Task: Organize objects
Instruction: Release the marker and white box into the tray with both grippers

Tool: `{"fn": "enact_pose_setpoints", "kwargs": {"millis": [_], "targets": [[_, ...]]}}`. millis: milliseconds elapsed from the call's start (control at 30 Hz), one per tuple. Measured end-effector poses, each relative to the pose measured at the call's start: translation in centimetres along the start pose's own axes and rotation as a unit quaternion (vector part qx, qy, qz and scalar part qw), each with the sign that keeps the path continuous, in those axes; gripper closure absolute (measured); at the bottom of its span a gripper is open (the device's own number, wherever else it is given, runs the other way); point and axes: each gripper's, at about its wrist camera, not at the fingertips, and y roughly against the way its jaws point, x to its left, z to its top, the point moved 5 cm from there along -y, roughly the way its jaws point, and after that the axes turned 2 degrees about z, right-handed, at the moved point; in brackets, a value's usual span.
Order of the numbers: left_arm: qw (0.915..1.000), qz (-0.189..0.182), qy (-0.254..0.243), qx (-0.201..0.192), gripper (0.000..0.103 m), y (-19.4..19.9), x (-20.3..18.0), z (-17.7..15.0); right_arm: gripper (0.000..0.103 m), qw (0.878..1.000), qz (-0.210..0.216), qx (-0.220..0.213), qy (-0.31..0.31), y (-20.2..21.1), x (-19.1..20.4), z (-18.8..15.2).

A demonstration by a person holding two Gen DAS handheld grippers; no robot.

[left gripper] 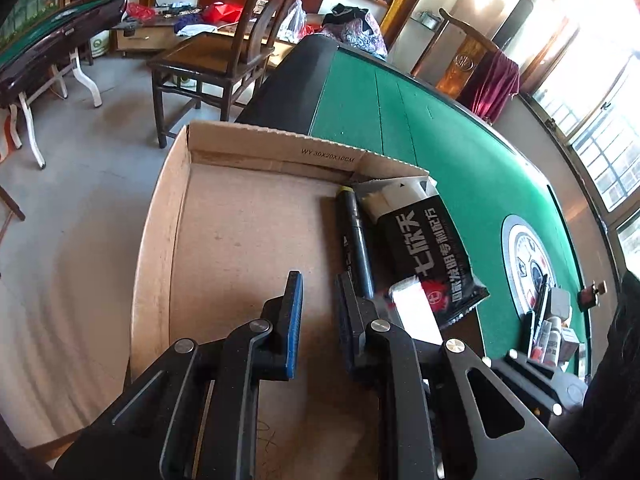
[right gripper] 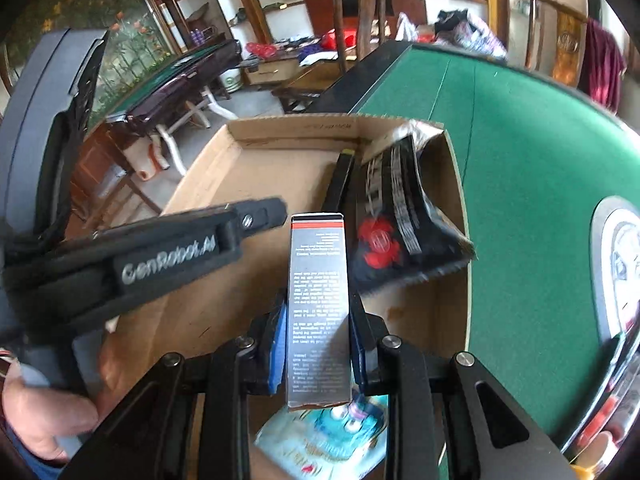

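An open cardboard box [left gripper: 224, 224] sits at the edge of the green felt table [left gripper: 460, 152]. Inside, along its right side, lie a black marker [left gripper: 356, 236] and a black packet with white and red print [left gripper: 428, 256]. My left gripper [left gripper: 320, 304] is open and empty, low over the box floor just left of the marker. My right gripper [right gripper: 318, 344] is shut on a tall silver carton with a black and red top band [right gripper: 318, 304], held upright over the box [right gripper: 224, 200]. The packet [right gripper: 400, 216] and marker [right gripper: 340, 176] lie beyond it. The left gripper [right gripper: 264, 214] reaches in from the left.
A blue cartoon-print packet [right gripper: 332, 436] lies under my right gripper. The table's round centre panel [left gripper: 528, 264] and several small bottles and boxes [left gripper: 556, 336] sit to the right. A wooden chair [left gripper: 224, 48] and another green table [left gripper: 48, 36] stand on the floor beyond.
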Motion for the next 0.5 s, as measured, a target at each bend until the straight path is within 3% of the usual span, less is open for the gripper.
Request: {"fn": "enact_pose_setpoints", "kwargs": {"millis": [233,500], "targets": [[0.9999,-0.009,0.007,-0.013,0.087,1.4,0.5,-0.5,0.076,1.000,-0.018,0.007,-0.004,-0.5,-0.9,0.3],[0.9995,-0.025,0.005,-0.019,0.087,2.9,-0.4,-1.7,0.072,0.999,0.029,-0.003,-0.032,1.6,-2.3,-0.4]]}}
